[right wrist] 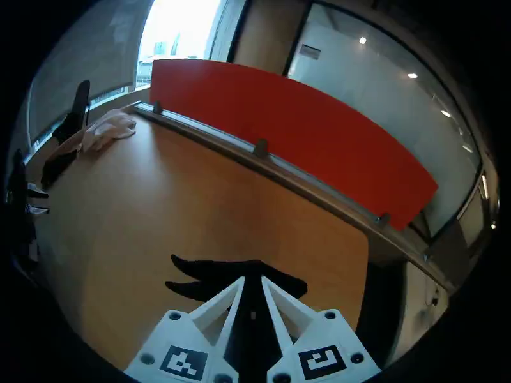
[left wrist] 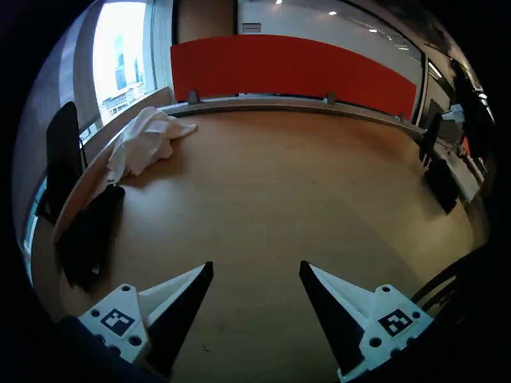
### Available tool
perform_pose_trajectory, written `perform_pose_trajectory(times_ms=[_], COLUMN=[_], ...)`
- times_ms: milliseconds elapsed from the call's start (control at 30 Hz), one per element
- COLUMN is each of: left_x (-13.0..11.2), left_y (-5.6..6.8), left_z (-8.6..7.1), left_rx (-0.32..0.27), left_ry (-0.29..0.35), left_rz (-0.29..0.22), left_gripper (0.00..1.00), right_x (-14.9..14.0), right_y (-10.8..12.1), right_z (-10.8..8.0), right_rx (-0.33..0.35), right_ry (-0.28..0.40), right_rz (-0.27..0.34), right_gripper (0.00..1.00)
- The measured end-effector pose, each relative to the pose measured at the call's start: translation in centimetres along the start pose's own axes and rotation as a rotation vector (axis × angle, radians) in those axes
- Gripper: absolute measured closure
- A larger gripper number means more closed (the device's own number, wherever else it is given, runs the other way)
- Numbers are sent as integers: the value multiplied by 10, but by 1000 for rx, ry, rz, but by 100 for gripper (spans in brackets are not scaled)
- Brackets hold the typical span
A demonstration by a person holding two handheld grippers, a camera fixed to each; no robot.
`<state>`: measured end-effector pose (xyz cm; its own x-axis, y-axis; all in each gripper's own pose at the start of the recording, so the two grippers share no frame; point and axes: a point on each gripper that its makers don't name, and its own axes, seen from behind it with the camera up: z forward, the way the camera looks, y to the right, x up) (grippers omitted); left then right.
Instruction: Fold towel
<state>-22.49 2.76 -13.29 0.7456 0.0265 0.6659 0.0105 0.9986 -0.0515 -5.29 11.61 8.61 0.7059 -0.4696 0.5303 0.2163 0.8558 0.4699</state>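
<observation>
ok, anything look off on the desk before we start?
The towel lies crumpled in a heap at the far left corner of the desk, well away from the open left gripper. A black shape sits at the right gripper's tips; unclear what it is.

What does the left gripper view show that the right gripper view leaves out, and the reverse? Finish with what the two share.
Left gripper view: the left gripper, its fingers wide apart above the wood, and a neighbouring desk with dark equipment off to the right.
Right gripper view: the right gripper, its fingers nearly together, with a flat black shape at their tips; I cannot tell what it is.
Shared: the crumpled white towel in the far corner, the wooden table, the red partition and a bright window.
</observation>
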Motion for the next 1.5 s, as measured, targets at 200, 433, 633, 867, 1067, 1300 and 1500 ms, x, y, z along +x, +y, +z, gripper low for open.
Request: perform_pose_trajectory(times_ms=[200,433,633,867,1067,1300,1500], left_x=[2,4,4,5,5,3,2], left_y=[2,2,2,3,3,2,1], left_z=[0,0,0,-1,-1,-3,-4], left_rx=[-1,-1,-3,-8,-11,-13,-14], left_ry=[2,2,0,-1,0,-1,-1], left_rz=[5,7,9,14,17,20,22], left_gripper=[0,0,0,0,0,0,0], right_x=[-9,-21,-34,-53,-76,-110,-139], right_y=[15,24,30,32,28,21,19], right_z=[-3,-10,-19,-33,-46,-57,-65], right_rx=[-15,-31,-44,-58,-65,-78,-94], right_ry=[-17,-34,-46,-58,-76,-114,-153], right_rz=[15,29,43,67,79,96,118], right_gripper=[97,97,97,97,97,97,97])
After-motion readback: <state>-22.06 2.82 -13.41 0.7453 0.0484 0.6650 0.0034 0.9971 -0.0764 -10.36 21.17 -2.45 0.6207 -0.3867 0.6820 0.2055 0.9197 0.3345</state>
